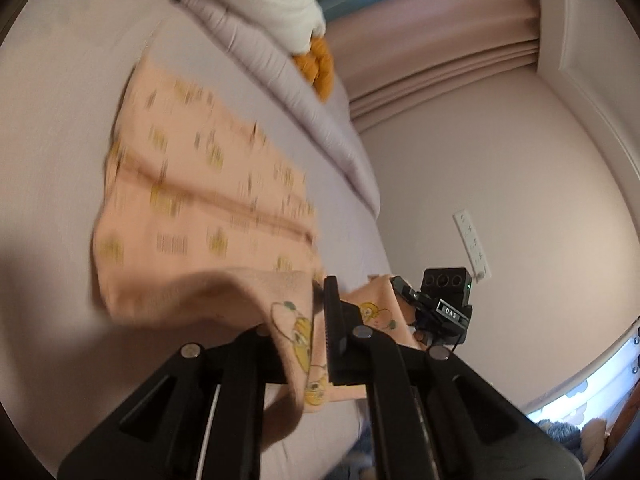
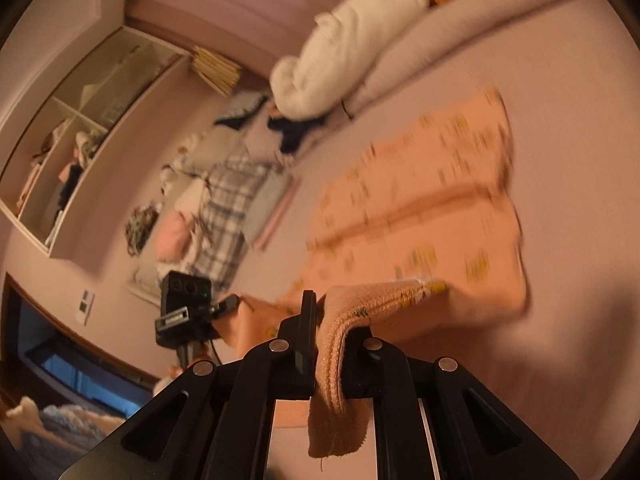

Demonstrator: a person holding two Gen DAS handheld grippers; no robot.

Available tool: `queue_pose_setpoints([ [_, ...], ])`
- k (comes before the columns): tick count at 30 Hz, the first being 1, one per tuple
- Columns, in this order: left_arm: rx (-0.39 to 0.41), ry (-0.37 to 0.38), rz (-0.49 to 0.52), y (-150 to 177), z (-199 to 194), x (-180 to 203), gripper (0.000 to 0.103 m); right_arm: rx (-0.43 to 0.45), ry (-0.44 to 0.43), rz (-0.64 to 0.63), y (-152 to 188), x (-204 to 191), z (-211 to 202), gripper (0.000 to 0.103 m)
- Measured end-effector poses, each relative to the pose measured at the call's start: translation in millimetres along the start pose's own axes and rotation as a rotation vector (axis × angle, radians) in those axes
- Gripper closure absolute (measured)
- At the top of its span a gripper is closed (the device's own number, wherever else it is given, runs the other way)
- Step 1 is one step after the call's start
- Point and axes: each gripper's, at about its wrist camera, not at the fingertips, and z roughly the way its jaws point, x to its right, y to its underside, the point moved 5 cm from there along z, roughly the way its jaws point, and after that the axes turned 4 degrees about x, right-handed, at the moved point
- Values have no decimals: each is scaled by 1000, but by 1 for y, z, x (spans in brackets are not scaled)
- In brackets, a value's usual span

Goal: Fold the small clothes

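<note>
A peach garment (image 1: 200,200) printed with yellow cartoon figures lies spread on the pale bed sheet (image 1: 60,100); its near edge is lifted. My left gripper (image 1: 316,308) is shut on that near edge, and the cloth drapes over one finger. To its right, my right gripper (image 1: 400,286) pinches the same edge. In the right wrist view the garment (image 2: 420,208) stretches away from my right gripper (image 2: 326,312), which is shut on a ribbed hem that hangs down between the fingers. The left gripper (image 2: 230,302) holds the edge further left.
A white plush toy (image 2: 340,64) with orange feet rests on a rolled lilac duvet (image 1: 280,76) at the far side of the bed. A plaid blanket (image 2: 228,208) and cushions lie beyond. A wall shelf (image 2: 80,140) and a power strip (image 1: 472,244) are on the walls.
</note>
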Motion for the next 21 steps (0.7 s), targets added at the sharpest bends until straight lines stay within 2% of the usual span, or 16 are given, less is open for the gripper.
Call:
queue_pose_setpoints([
  [5,65,-4,-12,-63,21,-16,98,71,47,-28,-61,8,30,92],
  [11,92,-94,-62,-117,55,-59,98,89,107,-13,-108,40,68,92],
  [13,96,-139,-123,-127,64,-83,98,83,140,12,-120,58,82,92],
  [16,61,-163,-183,-128,68,-108,98,34,182,79,-126,89,96,92],
  [18,-8,-120,-226,-121,77,-117,94,-9,213,116,-125,104,102,92],
  [19,-30,-103,-237,-118,79,-117,88,-33,219,126,-123,109,103,91],
  [21,-62,-96,-223,-117,81,-115,86,-75,199,146,-116,112,101,84],
])
